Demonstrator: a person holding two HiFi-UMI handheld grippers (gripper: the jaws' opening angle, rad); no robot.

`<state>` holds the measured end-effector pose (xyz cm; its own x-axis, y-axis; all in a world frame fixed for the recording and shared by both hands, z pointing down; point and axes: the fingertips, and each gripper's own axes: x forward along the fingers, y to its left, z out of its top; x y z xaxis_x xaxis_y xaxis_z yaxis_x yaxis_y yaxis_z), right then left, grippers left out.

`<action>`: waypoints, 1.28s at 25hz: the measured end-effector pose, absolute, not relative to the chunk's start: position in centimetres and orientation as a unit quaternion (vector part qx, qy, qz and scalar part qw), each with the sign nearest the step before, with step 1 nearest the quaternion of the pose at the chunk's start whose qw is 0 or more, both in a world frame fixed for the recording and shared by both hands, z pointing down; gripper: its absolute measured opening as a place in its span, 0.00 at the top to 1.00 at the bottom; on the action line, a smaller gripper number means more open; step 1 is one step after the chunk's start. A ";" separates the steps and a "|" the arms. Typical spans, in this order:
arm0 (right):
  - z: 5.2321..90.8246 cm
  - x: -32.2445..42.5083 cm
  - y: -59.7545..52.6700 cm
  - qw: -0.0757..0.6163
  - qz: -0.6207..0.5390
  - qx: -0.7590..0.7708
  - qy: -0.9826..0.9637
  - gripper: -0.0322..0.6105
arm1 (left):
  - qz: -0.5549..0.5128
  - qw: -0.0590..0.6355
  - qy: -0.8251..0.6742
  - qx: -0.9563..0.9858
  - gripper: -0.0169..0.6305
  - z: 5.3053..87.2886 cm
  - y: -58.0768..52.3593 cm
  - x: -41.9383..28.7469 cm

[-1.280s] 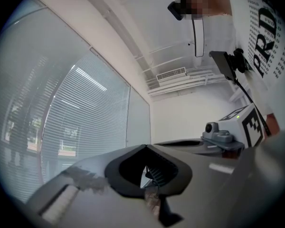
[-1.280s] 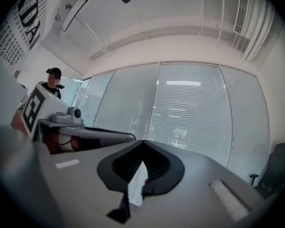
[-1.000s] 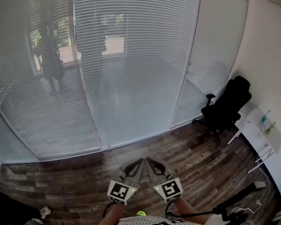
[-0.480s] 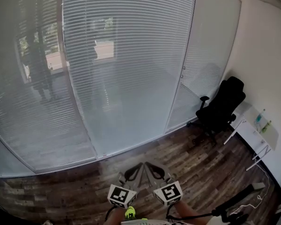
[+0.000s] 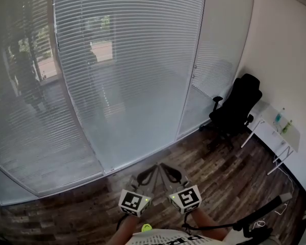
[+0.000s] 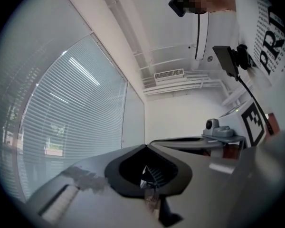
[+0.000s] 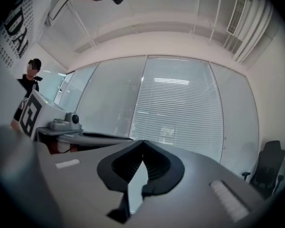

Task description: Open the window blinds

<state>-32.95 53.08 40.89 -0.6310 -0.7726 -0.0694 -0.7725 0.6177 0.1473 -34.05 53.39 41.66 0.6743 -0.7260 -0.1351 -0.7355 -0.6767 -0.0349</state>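
The white slatted blinds [image 5: 132,45] hang shut behind tall glass panels across the room, some way ahead of me. They also show in the left gripper view [image 6: 71,122] and the right gripper view [image 7: 175,103]. My left gripper [image 5: 153,168] and right gripper [image 5: 162,166] are held side by side low in the head view, over the floor and well short of the glass. Both are shut with nothing between their jaws, as seen up close on the left gripper [image 6: 145,147] and the right gripper [image 7: 143,141]. Small knobs [image 5: 194,66] sit on a panel frame.
A black office chair [image 5: 237,111] stands at the right by the glass. A white desk [image 5: 278,131] with small items runs along the right wall. The floor [image 5: 219,177] is dark wood planks. A black cable and stand [image 5: 255,223] lie at the lower right.
The glass wall and blinds have slid left and grown nearer in the head view, and the chair has come closer. Both grippers moved along together, still shut.
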 end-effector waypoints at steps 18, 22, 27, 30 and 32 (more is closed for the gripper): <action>42.4 -32.0 43.8 -0.012 -0.075 0.427 -0.901 0.94 | 0.030 0.032 0.406 -0.913 0.99 43.2 44.3 -33.1; 42.2 -29.5 39.8 -0.020 -0.064 0.425 -0.903 0.94 | 0.016 0.036 0.410 -0.911 0.99 43.2 40.4 -30.7; 41.8 -25.0 35.1 -0.016 -0.066 0.420 -0.905 0.94 | 0.018 0.025 0.415 -0.910 0.99 43.0 35.5 -26.0; 41.8 -22.5 33.0 -0.015 -0.066 0.422 -0.904 0.94 | 0.013 0.029 0.416 -0.909 0.99 43.2 33.5 -23.5; 41.7 -20.7 31.7 -0.019 -0.062 0.424 -0.903 0.94 | 0.011 0.032 0.415 -0.909 0.99 43.2 32.2 -21.7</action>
